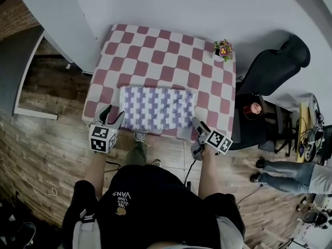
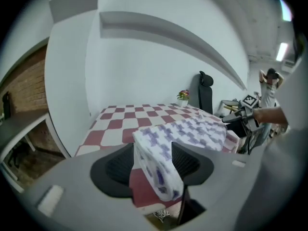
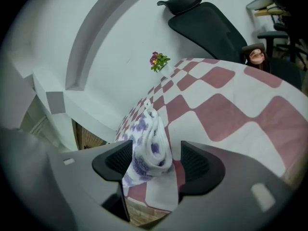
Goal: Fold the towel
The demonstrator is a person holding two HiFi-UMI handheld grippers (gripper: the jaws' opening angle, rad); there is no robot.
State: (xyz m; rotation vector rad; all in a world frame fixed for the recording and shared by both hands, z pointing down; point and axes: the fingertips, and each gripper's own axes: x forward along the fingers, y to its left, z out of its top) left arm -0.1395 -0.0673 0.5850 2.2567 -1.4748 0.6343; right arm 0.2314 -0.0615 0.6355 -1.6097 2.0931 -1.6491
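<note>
The white towel with purple marks (image 1: 157, 108) lies flat as a rectangle on the red-and-white checked table (image 1: 155, 51), along its near edge. My left gripper (image 1: 112, 116) stands open at the towel's near left corner, and my right gripper (image 1: 198, 127) stands open at its near right corner. In the left gripper view a towel (image 2: 159, 162) corner droops over the table edge between the spread jaws of the left gripper (image 2: 154, 170), and the pads do not press it. In the right gripper view a bunched towel (image 3: 151, 146) end lies loose between the wide jaws of the right gripper (image 3: 155, 162).
A small potted flower (image 1: 223, 49) stands at the table's far right corner. A black office chair (image 1: 275, 66) and a low stand with a copper cup (image 1: 254, 108) are to the right. Someone's legs (image 1: 290, 175) stand further right on the wood floor. A white wall is behind the table.
</note>
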